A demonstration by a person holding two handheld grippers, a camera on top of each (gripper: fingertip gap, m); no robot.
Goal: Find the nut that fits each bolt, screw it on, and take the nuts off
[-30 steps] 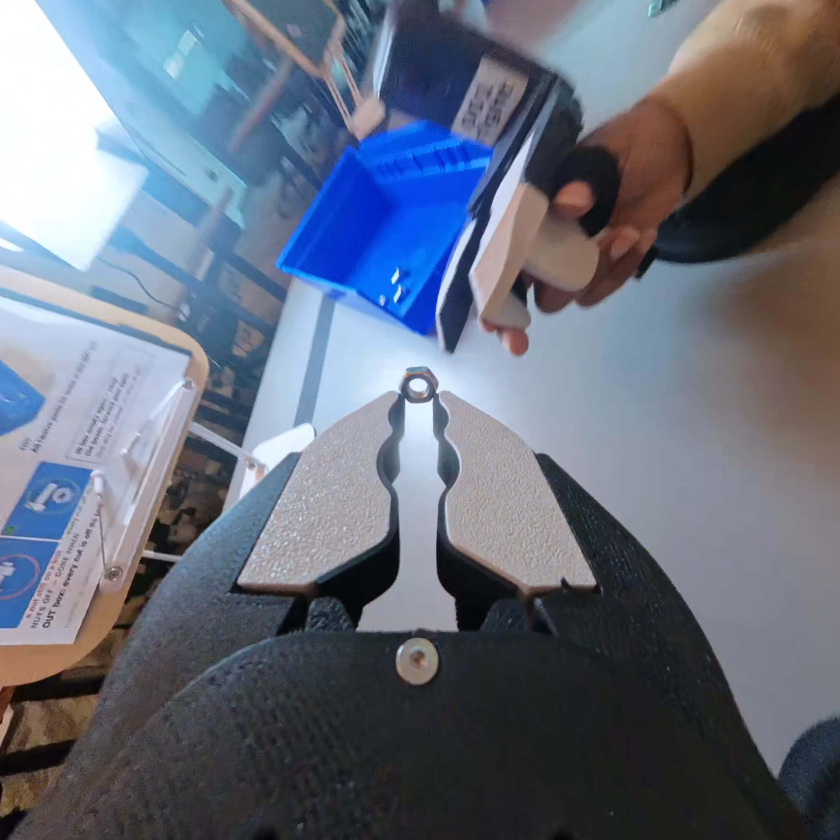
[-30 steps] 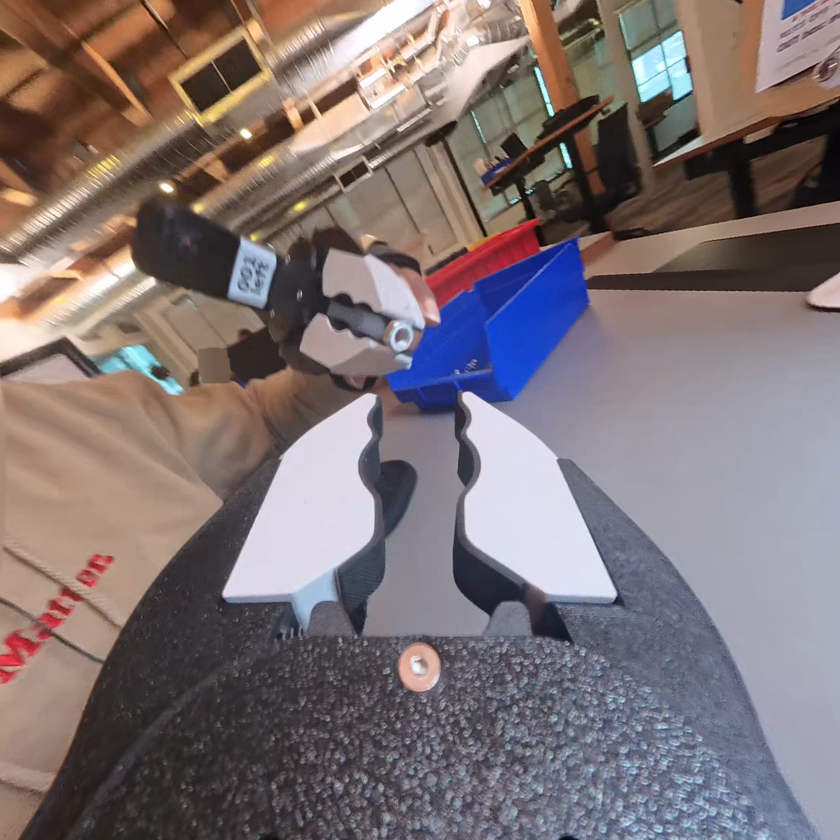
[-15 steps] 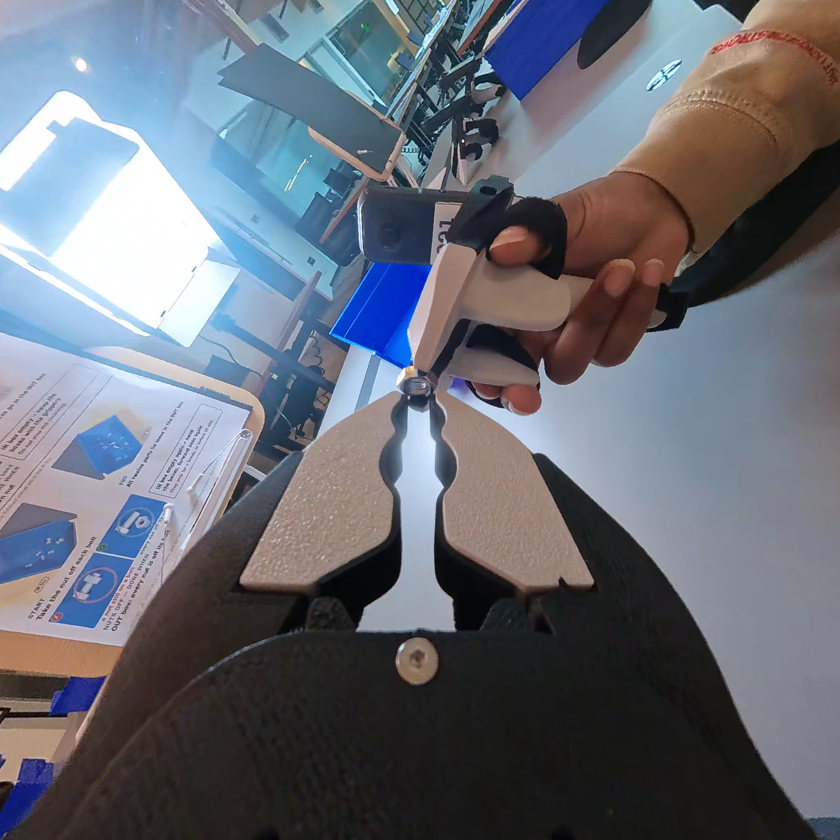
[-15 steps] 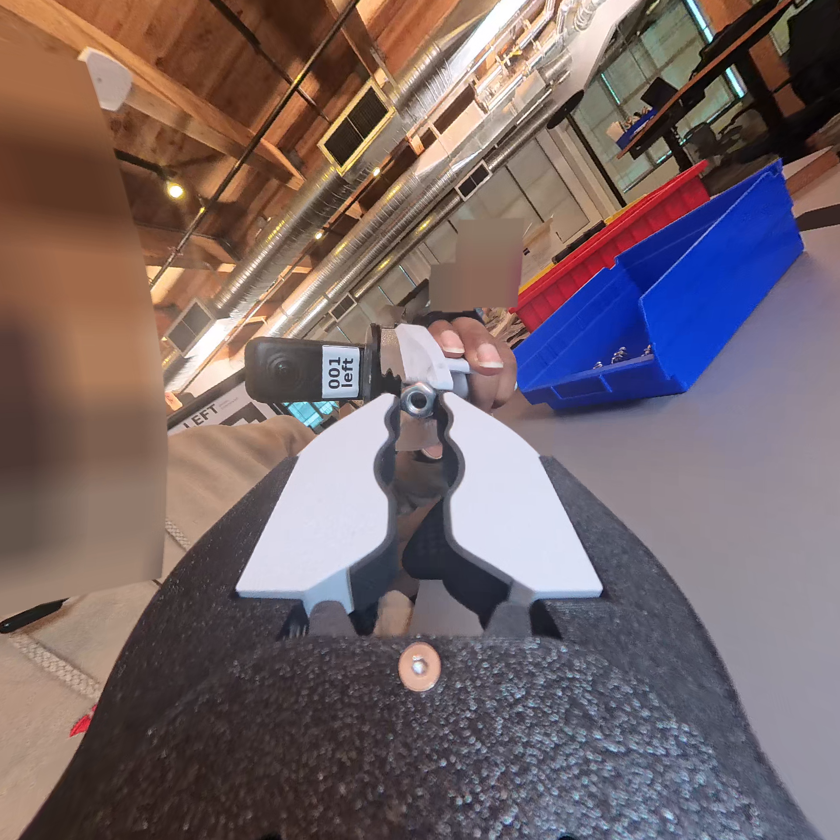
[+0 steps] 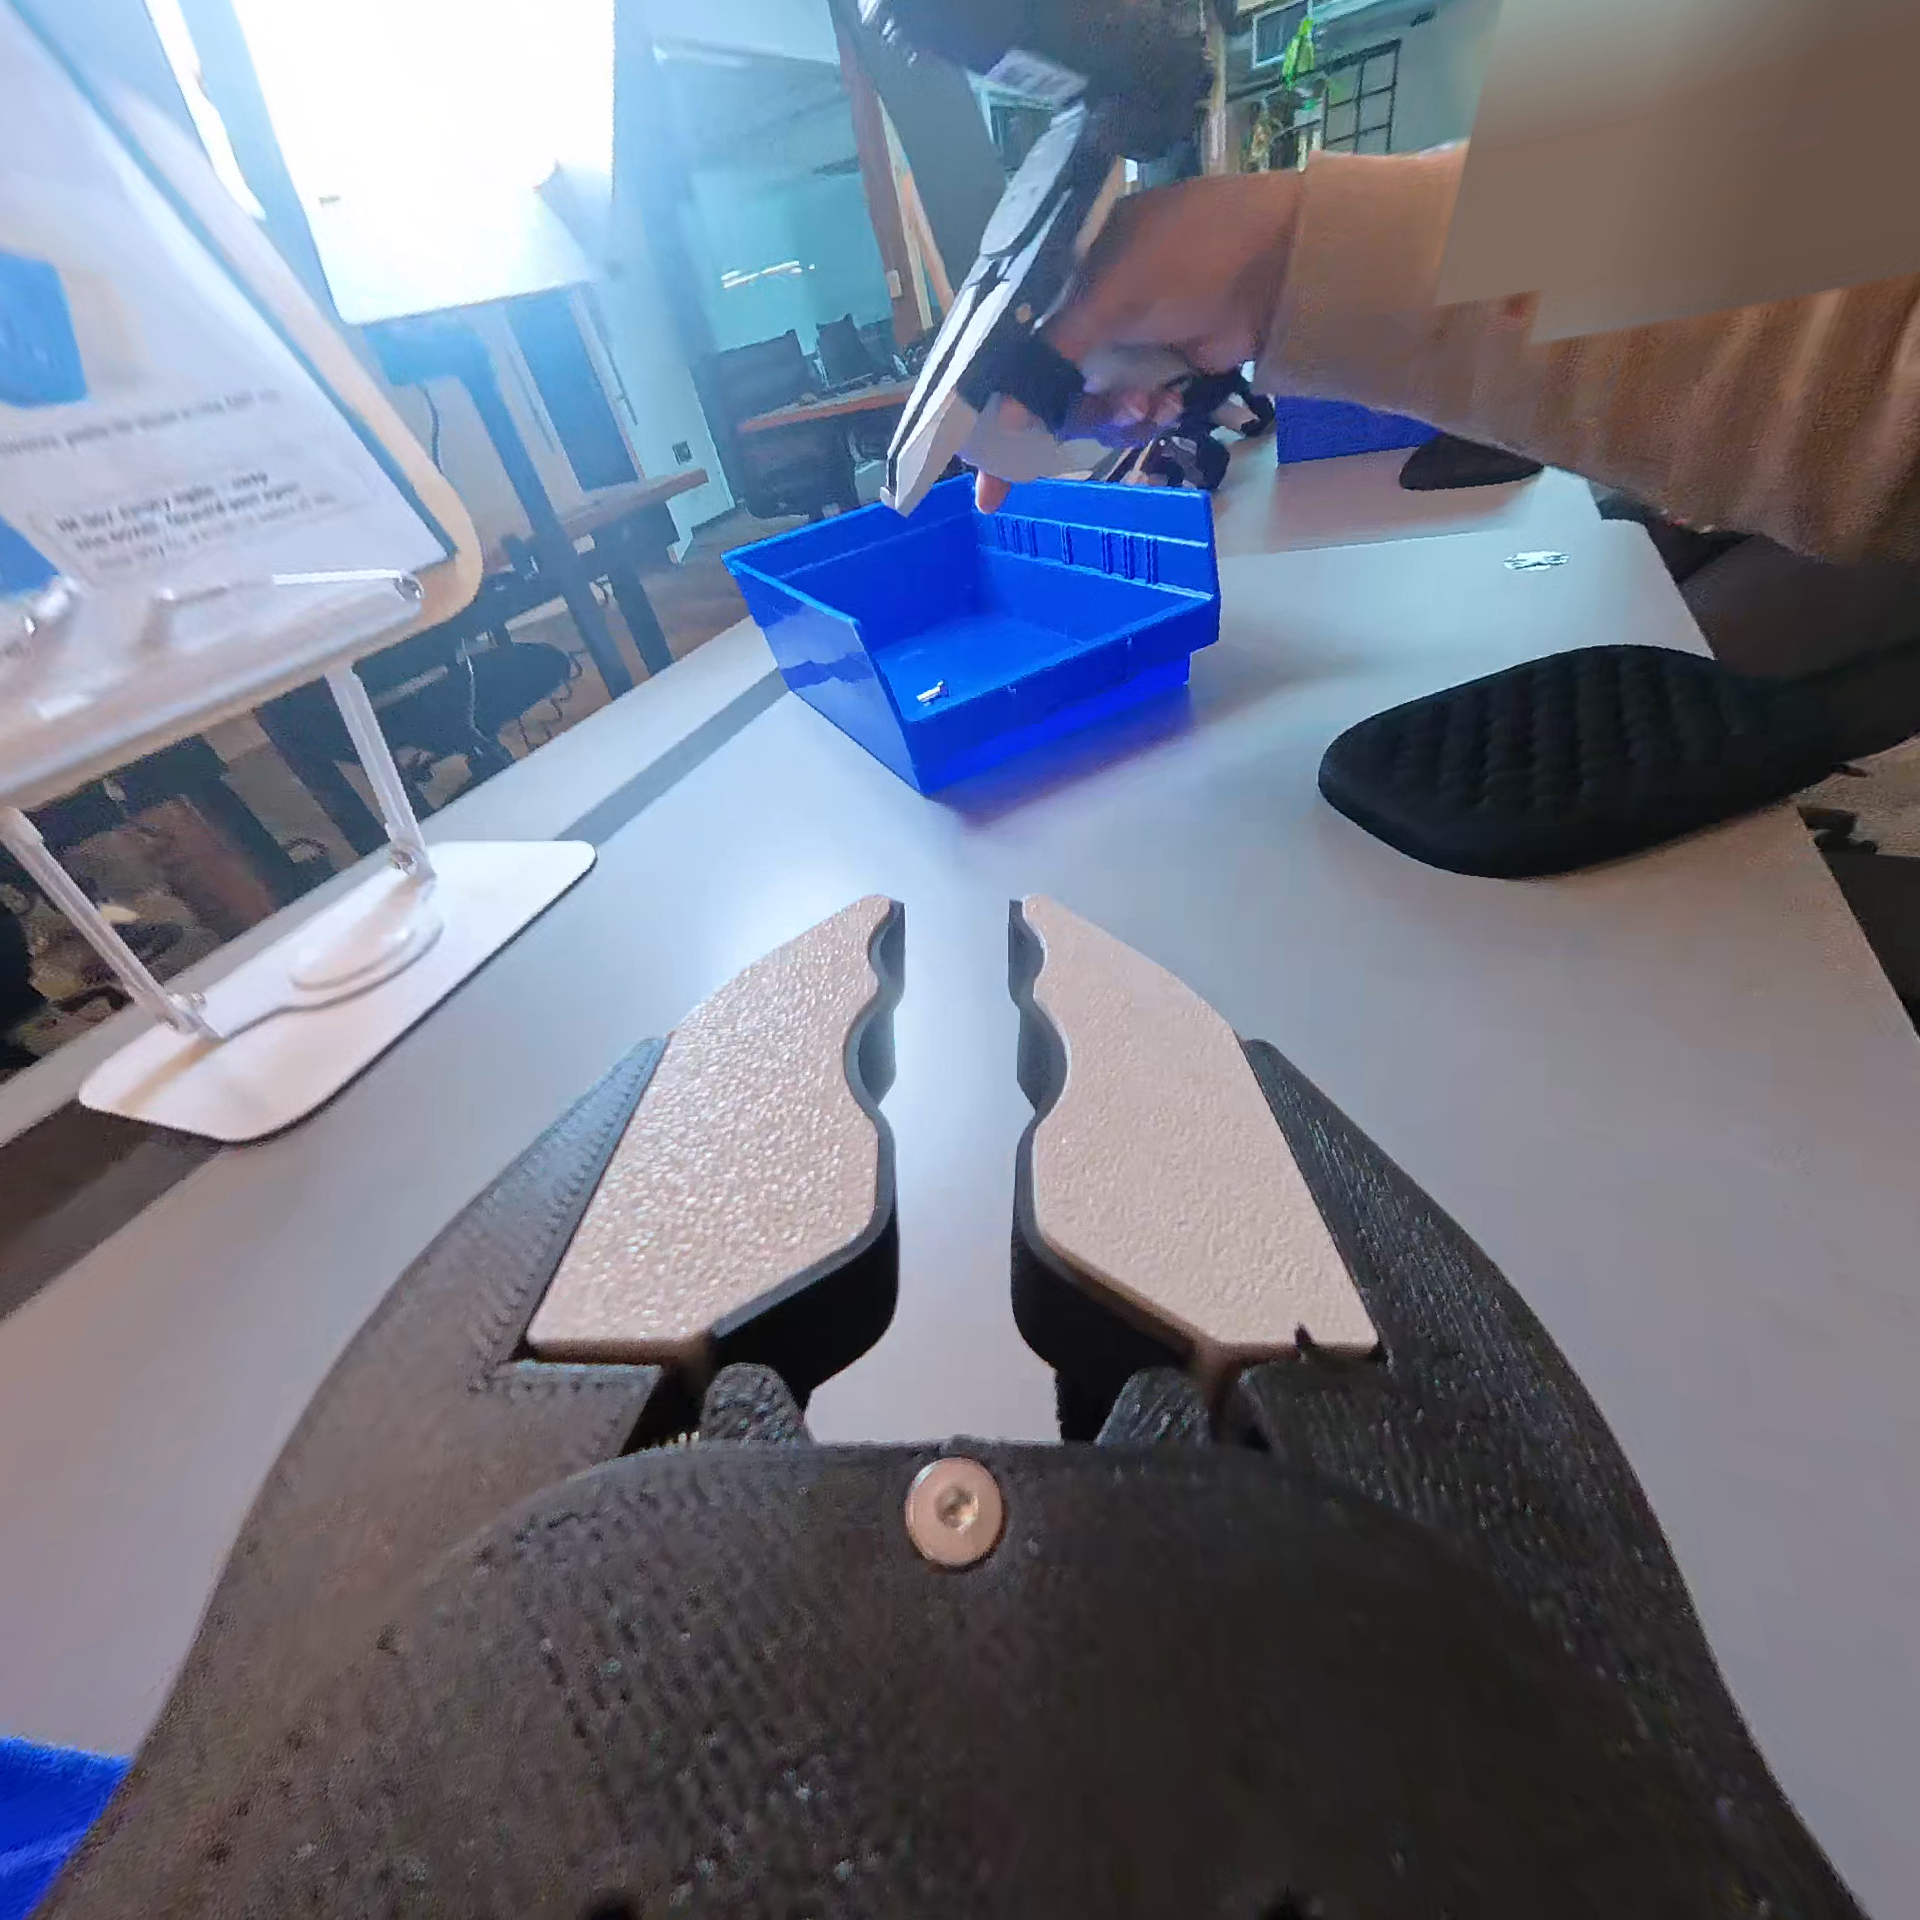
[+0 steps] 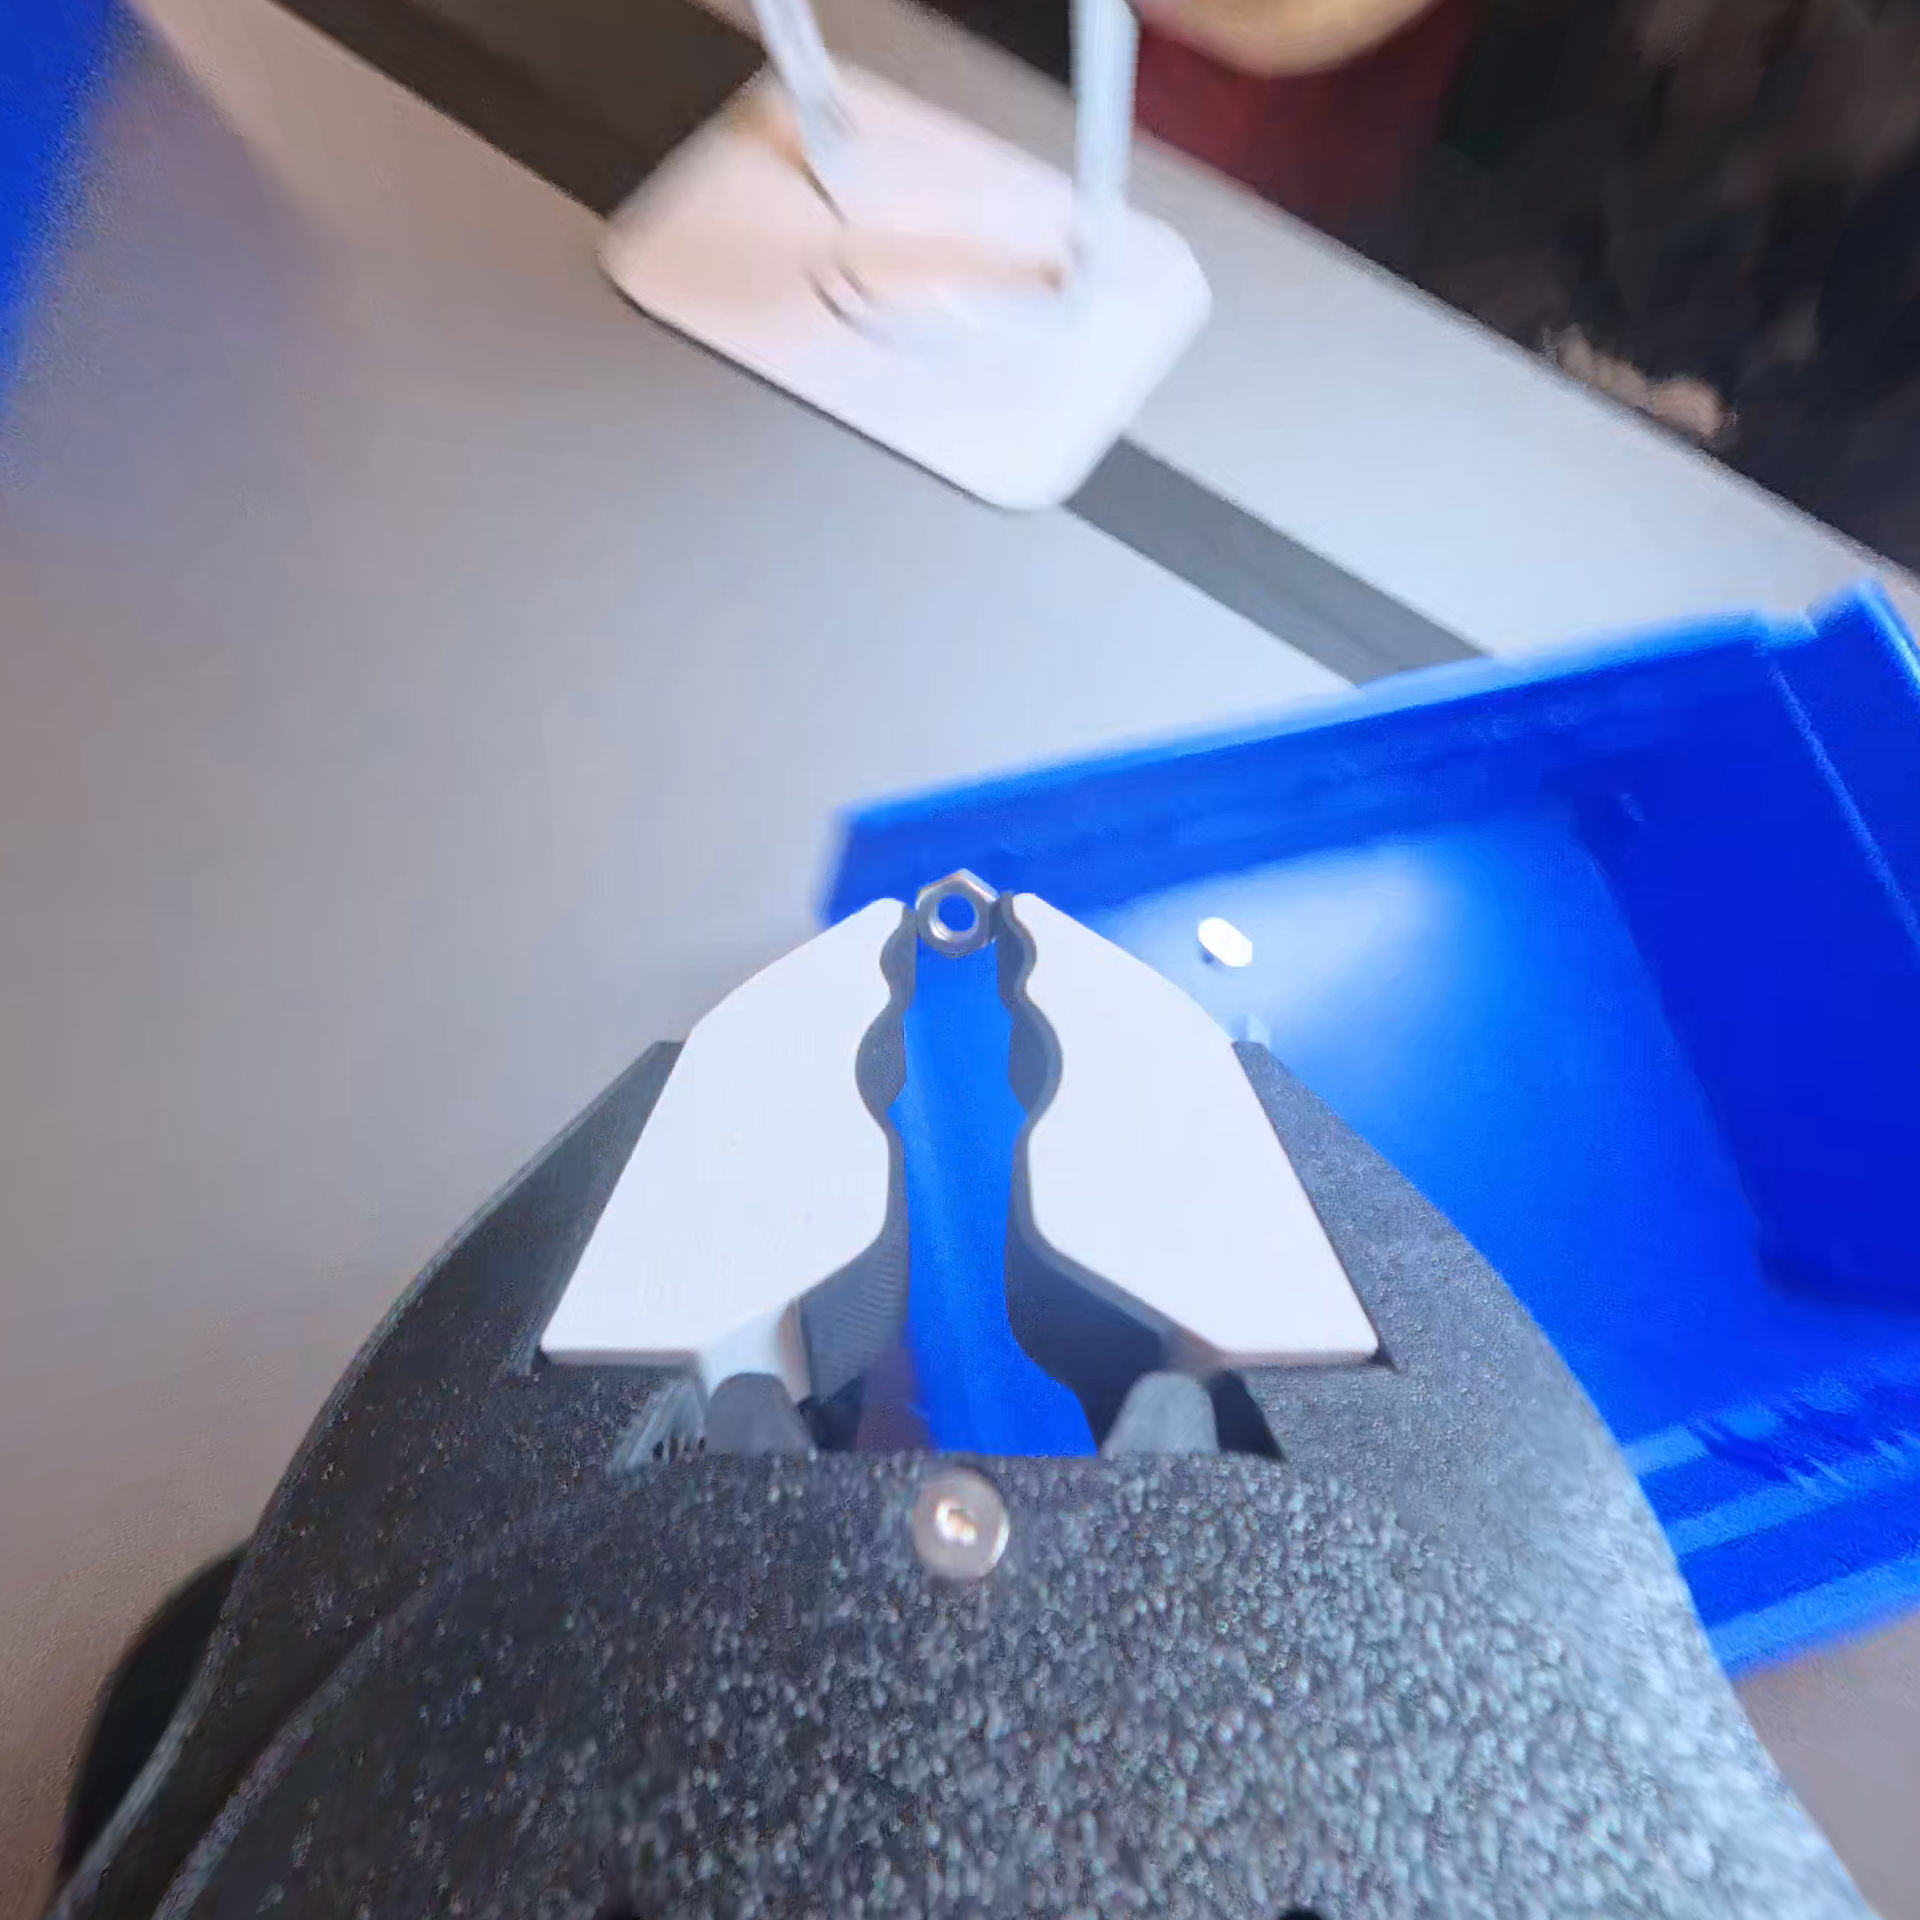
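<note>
- One nut [image 6: 954, 914] is in your right gripper [image 6: 956, 920], pinched between the very tips of the jaws, with its hole facing the wrist camera.
- Your right gripper's jaws are clamped on that nut only at the tips; behind the tips the gap between them shows blue.
- Your left gripper [image 5: 956, 920] holds nothing: its jaws stand apart with bare grey desk [image 5: 1351, 1039] showing between them, and it hangs low over the desk, well short of the blue bin [image 5: 1039, 665].
- Seen from the left wrist, your right gripper [image 5: 902, 497] points steeply down, its tips just above the far left corner of the bin.
- From the right wrist, the nut sits over the bin's near rim [image 6: 1247, 821], and the open floor of the bin lies to the right of the jaws and beyond them.
- A small piece of silver hardware [image 5: 932, 693] lies on the bin floor; whether it is a nut or a bolt cannot be told. A bright oval spot [image 6: 1224, 940] also shows on the floor just right of the jaws.
- Judgement: the nut looks set for release into the bin, and that turns on carrying the tips inward past the rim; opened where they are, the nut could strike the rim and fall to the desk.
- A white sign stand [image 5: 343, 987] rests on the desk to the left, clear of both grippers.
</note>
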